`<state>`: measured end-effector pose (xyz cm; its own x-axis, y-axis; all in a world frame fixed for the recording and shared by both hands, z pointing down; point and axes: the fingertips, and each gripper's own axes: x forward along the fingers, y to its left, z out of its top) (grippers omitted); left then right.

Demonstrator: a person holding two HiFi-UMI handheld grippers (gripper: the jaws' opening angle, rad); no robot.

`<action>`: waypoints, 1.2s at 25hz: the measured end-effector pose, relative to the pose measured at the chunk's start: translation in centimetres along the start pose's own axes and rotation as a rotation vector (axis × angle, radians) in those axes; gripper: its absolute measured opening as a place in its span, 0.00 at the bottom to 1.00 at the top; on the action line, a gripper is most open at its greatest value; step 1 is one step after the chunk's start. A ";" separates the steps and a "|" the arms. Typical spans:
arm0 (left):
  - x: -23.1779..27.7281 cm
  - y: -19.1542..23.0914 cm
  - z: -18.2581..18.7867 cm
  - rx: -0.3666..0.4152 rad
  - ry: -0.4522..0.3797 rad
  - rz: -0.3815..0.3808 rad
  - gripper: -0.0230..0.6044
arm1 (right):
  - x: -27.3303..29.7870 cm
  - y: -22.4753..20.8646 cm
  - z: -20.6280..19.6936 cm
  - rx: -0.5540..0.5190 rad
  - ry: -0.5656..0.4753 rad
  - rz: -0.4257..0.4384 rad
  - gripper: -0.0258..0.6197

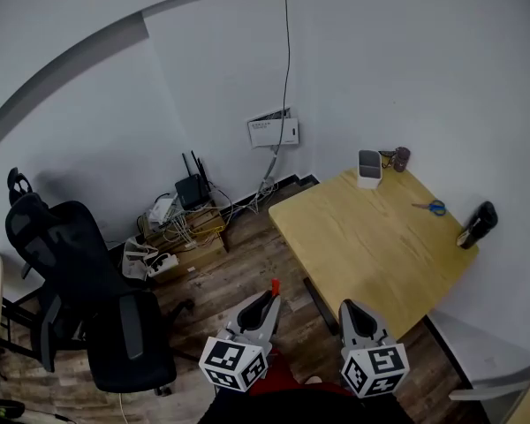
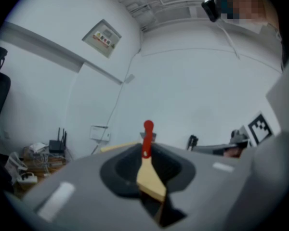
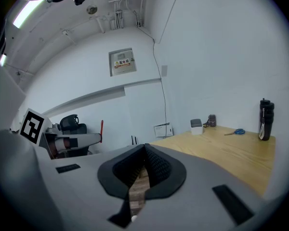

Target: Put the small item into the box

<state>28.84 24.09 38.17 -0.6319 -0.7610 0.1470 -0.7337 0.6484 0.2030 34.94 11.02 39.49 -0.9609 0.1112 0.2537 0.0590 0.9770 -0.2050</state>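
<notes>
Red-handled small item clamped upright by left gripper, apparently for carrying | right gripper closed, empty | box right of centre, on table, well apart.

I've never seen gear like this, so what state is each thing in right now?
Left gripper: shut on red-handled small item.
Right gripper: shut, empty.
White box: upright at the far corner of the table.
Scissors: lying flat on the table.
Black bottle: standing upright.
</notes>
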 end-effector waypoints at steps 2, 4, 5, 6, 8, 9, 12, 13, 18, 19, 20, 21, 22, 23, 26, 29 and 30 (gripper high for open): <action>0.7 1.9 0.5 -0.007 -0.005 0.007 0.13 | 1.9 0.5 0.3 -0.003 0.006 0.005 0.05; 1.4 3.9 0.8 -0.011 -0.005 0.012 0.13 | 3.8 1.1 0.6 -0.005 0.012 0.007 0.05; 1.9 4.8 1.0 -0.013 -0.003 0.015 0.13 | 4.8 1.3 0.8 -0.004 0.015 0.007 0.05; 2.4 5.8 1.1 -0.017 -0.001 0.016 0.13 | 5.8 1.5 1.0 -0.003 0.018 0.007 0.05; 3.3 7.9 1.5 -0.025 -0.001 0.016 0.13 | 8.0 2.0 1.4 -0.003 0.025 0.007 0.05; 3.9 8.9 1.7 -0.028 -0.002 0.015 0.13 | 9.1 2.2 1.6 -0.004 0.027 0.006 0.05; 5.5 11.9 2.3 -0.037 0.000 0.008 0.13 | 12.8 2.8 2.0 -0.002 0.040 0.004 0.05; 5.9 12.8 2.4 -0.039 0.002 0.007 0.13 | 14.0 3.1 2.1 -0.001 0.046 0.004 0.05; 7.4 17.1 3.2 -0.050 0.009 -0.003 0.13 | 19.0 5.1 2.5 0.002 0.066 0.011 0.05; 7.5 17.9 3.3 -0.050 0.010 -0.006 0.13 | 19.9 5.5 2.4 0.000 0.072 0.013 0.05; 7.6 18.6 3.4 -0.048 0.009 -0.008 0.13 | 20.7 5.9 2.4 -0.002 0.077 0.015 0.05; 7.7 19.4 3.6 -0.044 0.009 -0.011 0.13 | 21.5 6.3 2.4 -0.004 0.082 0.017 0.05; 7.8 20.1 3.7 -0.039 0.008 -0.014 0.13 | 22.3 6.8 2.4 -0.005 0.087 0.020 0.05; 7.9 20.7 3.9 -0.037 0.006 -0.015 0.13 | 23.1 7.1 2.4 -0.008 0.090 0.023 0.05; 7.8 22.6 4.5 -0.037 0.001 -0.013 0.13 | 24.9 8.3 2.7 -0.019 0.095 0.024 0.05; 7.8 24.4 4.9 -0.039 -0.003 -0.005 0.13 | 26.3 9.2 3.1 -0.029 0.093 0.025 0.05; 7.8 25.0 5.0 -0.040 -0.003 0.000 0.13 | 26.7 9.5 3.2 -0.034 0.093 0.025 0.05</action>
<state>4.33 34.43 39.50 -0.6326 -0.7610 0.1440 -0.7232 0.6469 0.2420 8.96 22.65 41.31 -0.9298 0.1507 0.3358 0.0933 0.9790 -0.1810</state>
